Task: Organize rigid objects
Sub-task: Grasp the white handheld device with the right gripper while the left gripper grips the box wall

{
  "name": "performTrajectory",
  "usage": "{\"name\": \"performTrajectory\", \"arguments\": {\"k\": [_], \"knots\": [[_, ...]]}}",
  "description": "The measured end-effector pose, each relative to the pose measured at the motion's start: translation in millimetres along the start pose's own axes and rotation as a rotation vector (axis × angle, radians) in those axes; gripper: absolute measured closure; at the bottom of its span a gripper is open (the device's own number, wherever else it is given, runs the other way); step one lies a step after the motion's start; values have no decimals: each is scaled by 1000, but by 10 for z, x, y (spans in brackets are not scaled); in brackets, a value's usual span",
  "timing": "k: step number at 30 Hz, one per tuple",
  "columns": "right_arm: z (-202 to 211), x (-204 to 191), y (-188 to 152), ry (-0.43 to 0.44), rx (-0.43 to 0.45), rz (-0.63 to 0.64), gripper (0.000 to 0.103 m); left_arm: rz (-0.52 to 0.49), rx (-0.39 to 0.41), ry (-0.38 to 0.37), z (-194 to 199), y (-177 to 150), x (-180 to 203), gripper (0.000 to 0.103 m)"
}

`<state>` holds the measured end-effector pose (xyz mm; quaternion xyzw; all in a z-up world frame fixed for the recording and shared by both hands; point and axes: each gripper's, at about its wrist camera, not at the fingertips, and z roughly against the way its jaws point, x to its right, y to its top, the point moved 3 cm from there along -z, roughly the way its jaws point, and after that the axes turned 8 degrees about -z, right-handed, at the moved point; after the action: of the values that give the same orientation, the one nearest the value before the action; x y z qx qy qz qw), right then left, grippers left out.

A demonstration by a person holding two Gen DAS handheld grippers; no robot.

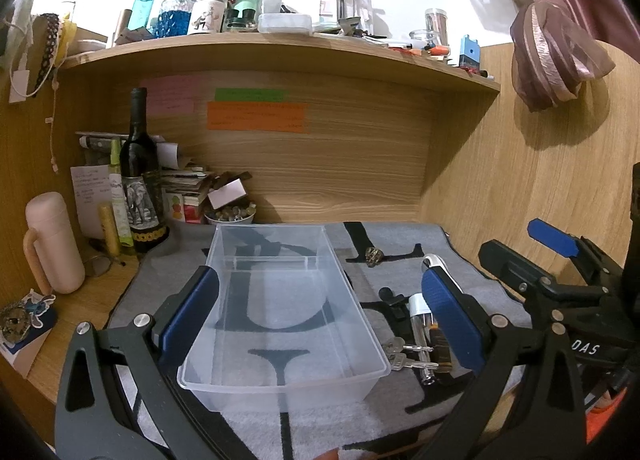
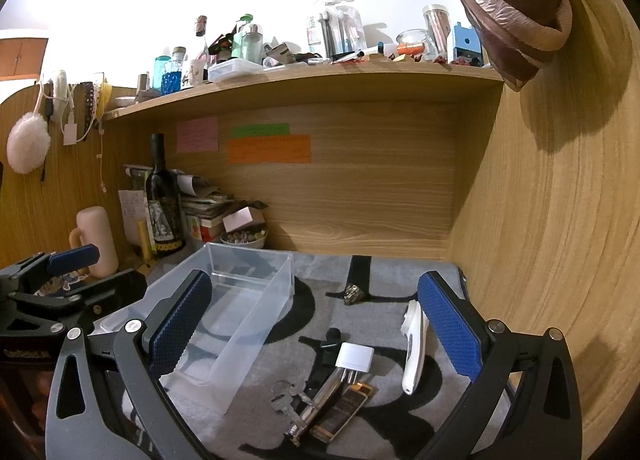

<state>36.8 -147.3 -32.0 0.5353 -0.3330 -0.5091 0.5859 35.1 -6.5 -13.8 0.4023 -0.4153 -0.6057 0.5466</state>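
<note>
A clear plastic bin (image 1: 280, 300) (image 2: 240, 312) stands empty on the grey mat. My left gripper (image 1: 320, 274) is open, its blue pads either side of the bin's near end, gripping nothing. Right of the bin lie keys (image 2: 286, 396), a metal tube with a white cap (image 2: 354, 358), a brown lighter (image 2: 344, 412), a black clip (image 2: 332, 340), a white handled tool (image 2: 414, 348) and a small rock (image 2: 354, 294). My right gripper (image 2: 314, 280) hangs open above this cluster, holding nothing.
A grey mat (image 2: 400, 272) with black lettering covers the desk. At the back left stand a wine bottle (image 1: 138, 164), a pink flask (image 1: 52, 240), stacked papers and a bowl of stones (image 1: 230, 216). Wooden walls close in behind and to the right, under a cluttered shelf (image 1: 280, 44).
</note>
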Motion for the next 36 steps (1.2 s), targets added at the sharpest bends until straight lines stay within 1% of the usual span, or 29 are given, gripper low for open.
{"name": "performTrajectory", "arguments": {"k": [2,3,4,7,11,12,14,16,17,19,21,23,25,27,29,31,32,34,35,36], "knots": [[-23,4,-14,3,-5,2,0,6,-8,1,-28,-6,-44,4],[-43,13,-22,4,-12,1,0,9,-15,6,-47,-8,-71,12],[-70,21,-29,5,-20,1,0,13,-23,10,-69,-10,-97,16],[-130,62,-37,-8,-31,-4,2,35,-50,17,-146,-29,-231,16],[-224,125,-49,-20,-60,-7,14,57,-97,31,-272,-56,-446,20],[-264,152,-58,-28,-72,-8,19,66,-113,30,-315,-67,-509,22],[-313,196,-75,-38,-88,-13,24,82,-149,35,-404,-92,-630,26],[-379,256,-95,-49,-114,-22,27,94,-191,40,-520,-121,-762,35],[-408,284,-101,-55,-124,-26,28,97,-208,44,-568,-139,-805,36],[-481,358,-116,-76,-149,-35,31,96,-252,51,-691,-177,-909,43],[-551,442,-138,-98,-177,-49,34,95,-297,53,-807,-220,-992,46],[-613,516,-158,-115,-201,-63,35,98,-326,48,-889,-254,-1048,48],[-677,597,-184,-133,-227,-81,36,98,-361,52,-989,-299,-1122,55],[-725,664,-208,-156,-251,-91,37,106,-391,38,-1065,-338,-1170,56],[-774,722,-225,-176,-272,-97,37,119,-427,14,-1142,-375,-1214,61],[-844,791,-236,-208,-291,-102,37,131,-469,-6,-1206,-416,-1252,69],[-870,824,-242,-221,-300,-104,37,132,-490,-17,-1237,-442,-1268,71],[-937,916,-259,-241,-326,-118,40,130,-522,-30,-1275,-485,-1271,73],[-970,950,-269,-247,-339,-124,43,129,-533,-38,-1297,-502,-1275,73],[-1014,1012,-289,-265,-358,-135,43,128,-542,-51,-1311,-519,-1269,74]]}}
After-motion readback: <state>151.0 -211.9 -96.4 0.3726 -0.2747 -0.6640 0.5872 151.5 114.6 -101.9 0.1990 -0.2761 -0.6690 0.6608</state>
